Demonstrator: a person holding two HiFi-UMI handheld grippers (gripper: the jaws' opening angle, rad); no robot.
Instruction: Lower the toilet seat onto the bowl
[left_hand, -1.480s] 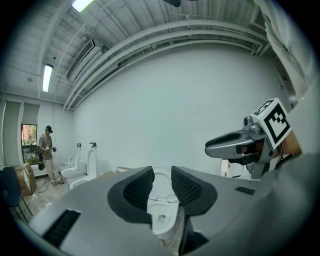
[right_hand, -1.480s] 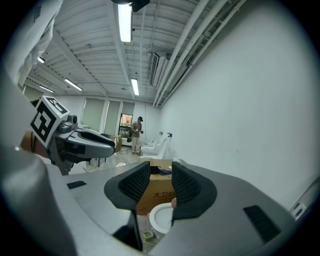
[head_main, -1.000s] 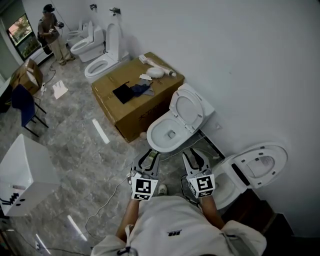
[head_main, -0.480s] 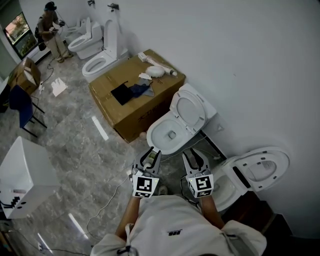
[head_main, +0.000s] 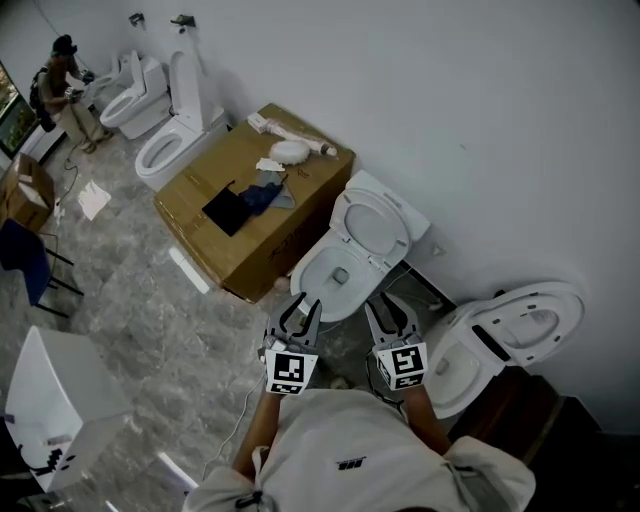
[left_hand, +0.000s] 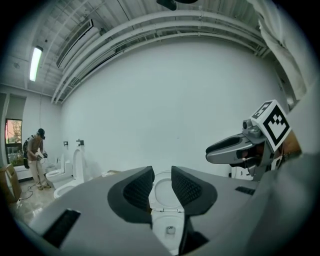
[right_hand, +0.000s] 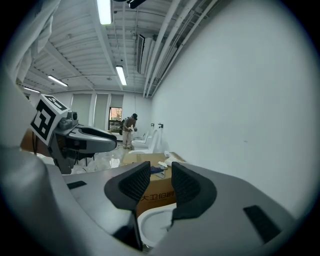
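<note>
**A:** What fills the room?

**B:** A grey stone floor (head_main: 130, 300) and a white wall (head_main: 480, 120). A box (head_main: 225, 160) stands against the wall, with a toilet (head_main: 305, 270) just beside it.

**A:** And the seat?

**B:** The seat (head_main: 349, 210) is up. It tilts back toward the wall, off the bowl's rim.

**A:** The grippers?

**B:** They hover side by side near the bowl's front and touch nothing. The left gripper (head_main: 303, 303) is clenched, with nothing between its jaws. The right gripper (head_main: 385, 305) looks the same, closed on nothing.
</note>
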